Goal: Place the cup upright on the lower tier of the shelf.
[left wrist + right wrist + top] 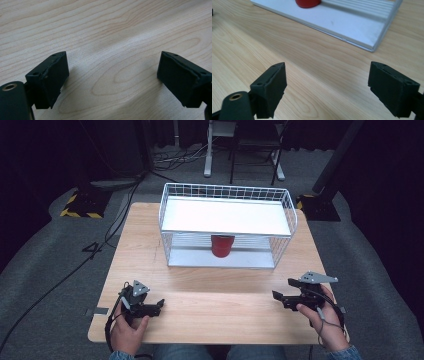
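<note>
A red cup [222, 245] stands on the lower level of a white two-tier wire rack [227, 195] at the back of the wooden table [210, 285]. In the right gripper view the cup's base [307, 3] shows at the top edge on the rack's white base plate [352, 25]. My left gripper [159, 305] rests near the front left of the table, open, with bare wood between its pads [51, 77]. My right gripper [280, 292] is held at the front right, open and with nothing in it, pointing left toward the rack.
The rack's upper shelf [225, 216] is a bare white board above the cup. Open wood lies between the grippers and the rack. Beyond the table are grey carpet, cables [65, 275], a stand with yellow-black tape [80, 205] and a chair's legs [255, 155].
</note>
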Demonstrator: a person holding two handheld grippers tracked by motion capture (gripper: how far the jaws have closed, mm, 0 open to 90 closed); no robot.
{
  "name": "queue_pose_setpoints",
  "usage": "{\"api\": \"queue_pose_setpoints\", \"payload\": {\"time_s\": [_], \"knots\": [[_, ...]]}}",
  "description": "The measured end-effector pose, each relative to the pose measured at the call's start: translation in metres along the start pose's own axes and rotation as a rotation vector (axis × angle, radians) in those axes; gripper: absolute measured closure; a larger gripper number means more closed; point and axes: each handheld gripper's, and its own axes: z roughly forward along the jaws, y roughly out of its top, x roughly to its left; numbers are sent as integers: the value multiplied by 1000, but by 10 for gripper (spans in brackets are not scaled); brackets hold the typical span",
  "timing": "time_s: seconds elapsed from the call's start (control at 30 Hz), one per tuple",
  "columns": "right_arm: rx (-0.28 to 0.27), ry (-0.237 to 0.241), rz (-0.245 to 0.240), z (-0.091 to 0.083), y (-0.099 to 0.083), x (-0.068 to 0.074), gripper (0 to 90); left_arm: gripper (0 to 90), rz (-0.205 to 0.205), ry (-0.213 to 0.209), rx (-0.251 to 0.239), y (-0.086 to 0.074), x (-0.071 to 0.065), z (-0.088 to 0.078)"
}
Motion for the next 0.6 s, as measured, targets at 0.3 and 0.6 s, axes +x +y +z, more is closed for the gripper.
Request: {"api": "queue_pose_setpoints", "payload": {"time_s": [0.3, 0.6], "knots": [[18, -28, 71, 2, -27, -16, 159, 107, 0, 0, 0, 0, 0, 0], [46, -66, 83, 8, -44, -26, 159, 107, 1, 0, 0, 0, 0, 0]]}}
